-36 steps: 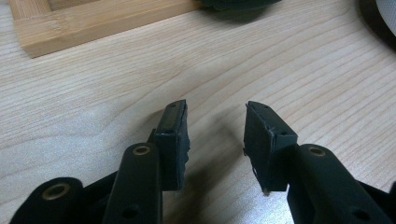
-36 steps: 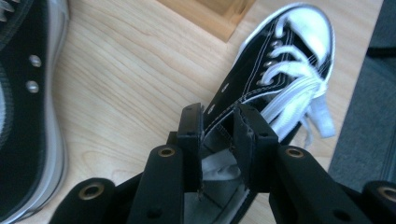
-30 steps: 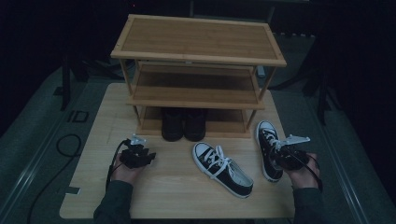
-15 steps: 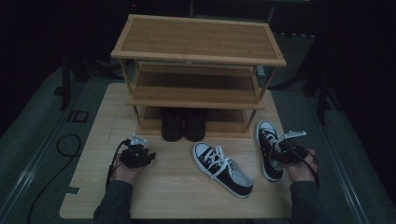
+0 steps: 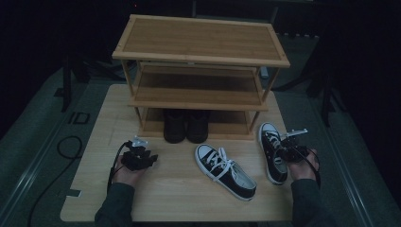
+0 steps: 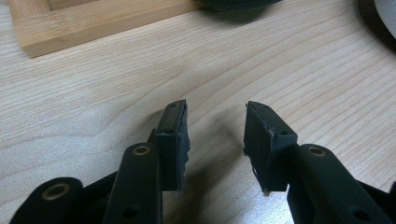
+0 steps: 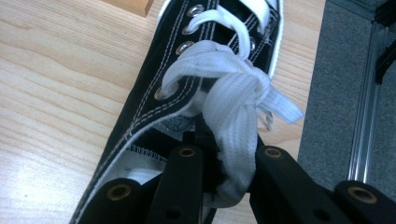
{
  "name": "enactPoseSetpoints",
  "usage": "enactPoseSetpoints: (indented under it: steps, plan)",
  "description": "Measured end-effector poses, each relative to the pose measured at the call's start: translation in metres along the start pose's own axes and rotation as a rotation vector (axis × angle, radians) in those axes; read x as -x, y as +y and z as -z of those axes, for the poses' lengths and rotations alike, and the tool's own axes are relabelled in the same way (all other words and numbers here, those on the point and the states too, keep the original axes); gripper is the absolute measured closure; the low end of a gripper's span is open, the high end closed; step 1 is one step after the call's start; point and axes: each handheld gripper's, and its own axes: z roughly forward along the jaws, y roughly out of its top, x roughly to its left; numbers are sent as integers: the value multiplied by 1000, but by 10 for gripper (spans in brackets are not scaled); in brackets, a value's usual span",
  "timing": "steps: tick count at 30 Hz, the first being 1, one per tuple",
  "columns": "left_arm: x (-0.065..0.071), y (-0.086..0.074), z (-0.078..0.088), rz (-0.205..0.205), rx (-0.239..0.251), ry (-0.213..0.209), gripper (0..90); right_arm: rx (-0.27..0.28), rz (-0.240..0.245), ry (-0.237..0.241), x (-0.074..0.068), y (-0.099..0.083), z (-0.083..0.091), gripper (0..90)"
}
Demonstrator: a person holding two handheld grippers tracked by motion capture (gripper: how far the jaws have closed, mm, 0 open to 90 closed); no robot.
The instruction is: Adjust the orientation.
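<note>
— Wooden table (image 5: 94, 189) all the way across. What sits at the left?

— The left tongs (image 6: 215, 133), low over bare wood, jaws apart with nothing between them. Ahead of them is the foot of the bamboo shoe rack (image 5: 198, 38), and a pair of dark shoes (image 5: 185, 125) stands on its bottom shelf.

— And between the two tongs?

— A black canvas sneaker (image 5: 226, 171) with white laces and a white toe cap lies on the table, toe pointing back toward the rack and angled toward the left tongs. It is well apart from both.

— Then the right side?

— The right tongs (image 7: 219, 163) have just been closing, and now they are clamped on the knotted white laces (image 7: 233, 107) of the second black sneaker (image 5: 272, 151). That sneaker lies straight ahead of the right tongs, just beside the rack's right leg, its toe toward the rack and its heel toward the person's hand (image 5: 302, 165). The bunched lace is pinched between the jaws, right over the shoe's opening.
</note>
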Motion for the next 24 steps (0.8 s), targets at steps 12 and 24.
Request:
enactPoseSetpoints:
  steps: [12, 24]
  plan:
    - [0, 0, -1, 4, 6, -3, 599, 66, 39, 32, 0, -13, 26, 857]
    - [0, 0, -1, 1, 10, -6, 599, 98, 90, 51, -7, -16, 38, 857]
